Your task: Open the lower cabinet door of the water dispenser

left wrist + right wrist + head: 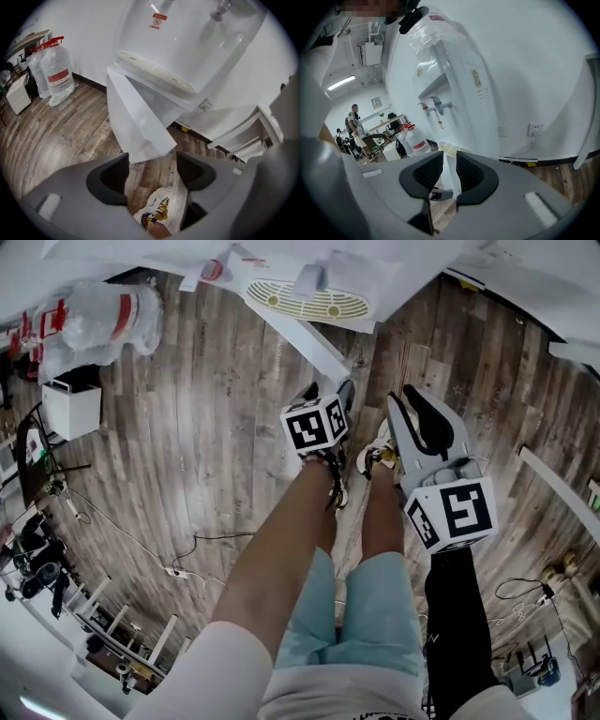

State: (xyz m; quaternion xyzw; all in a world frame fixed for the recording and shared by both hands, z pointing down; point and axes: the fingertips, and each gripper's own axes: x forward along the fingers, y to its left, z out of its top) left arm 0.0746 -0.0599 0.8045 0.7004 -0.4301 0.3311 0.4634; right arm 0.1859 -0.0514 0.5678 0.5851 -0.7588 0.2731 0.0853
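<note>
From the head view, the person stands over a wood-plank floor (216,456) facing the white water dispenser (375,277) at the top of the frame. Its lower cabinet door (309,341) is already swung out, slanting down toward centre frame. The left claw (328,395) sits just below the door's free end and the right claw (417,413) is to its right, clear of the door. Wrapped water bottles (94,320) lie at upper left. In the left gripper view, the left claw (151,164) is spread wide with only floorboards and a shoe (153,213) showing in the gap. The lower cabinet door (136,117) hangs open above it, its bottom corner just over the left pad, and neither pad presses on it. The drip tray (154,70) is at upper centre and the water bottles (56,70) at far left. In the right gripper view, the right claw (445,171) has its pads drawn close, leaving a narrow slit and pinching nothing. A white panel below the drip tray (452,149) shows through that slit. The water dispenser (454,79) fills the upper centre and a wall socket (534,127) is at right.
</note>
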